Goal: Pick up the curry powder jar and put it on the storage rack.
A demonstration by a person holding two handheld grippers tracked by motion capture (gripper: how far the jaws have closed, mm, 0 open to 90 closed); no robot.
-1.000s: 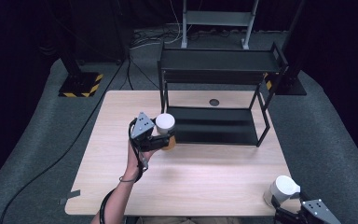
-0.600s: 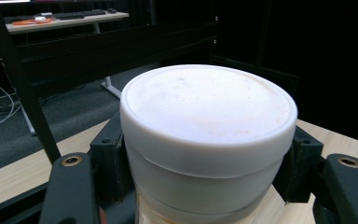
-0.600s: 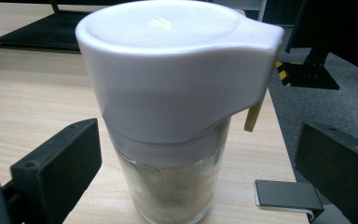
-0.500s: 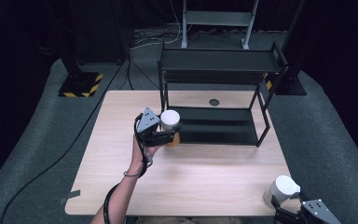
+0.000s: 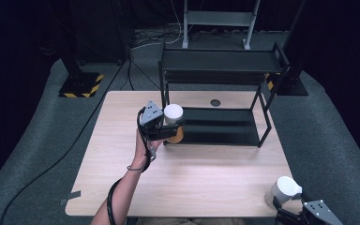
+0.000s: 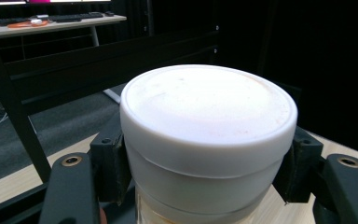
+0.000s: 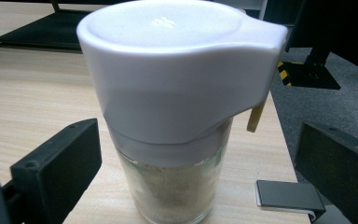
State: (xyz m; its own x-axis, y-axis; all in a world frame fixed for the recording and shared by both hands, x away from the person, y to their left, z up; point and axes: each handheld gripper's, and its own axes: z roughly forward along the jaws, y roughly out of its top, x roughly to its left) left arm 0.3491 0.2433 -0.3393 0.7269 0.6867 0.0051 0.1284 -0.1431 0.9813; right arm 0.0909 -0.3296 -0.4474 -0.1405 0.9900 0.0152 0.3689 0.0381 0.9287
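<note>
Your left tongs [image 5: 172, 127], clamped on white-lidded round jar [image 5: 173, 114], moved closer to black metal shelf [image 5: 225, 125]; right tongs [image 7: 200, 186] open around white-capped glass shaker [image 7: 177, 107].

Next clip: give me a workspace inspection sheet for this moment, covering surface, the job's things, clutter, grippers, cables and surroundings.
Surface: light wooden table, with a round dark spot near the far edge.
Job's things: white-lidded jar at the black two-tier rack; glass shaker with white lid at the table's near right corner.
Clutter: grey tape strip at the near left edge.
Grippers: left gripper shut on the jar; right gripper open, jaws either side of the shaker, not touching.
Cables: black cable along the forearm; more across the floor.
Surroundings: grey carpet, dark backdrop, hazard-striped stand base.
</note>
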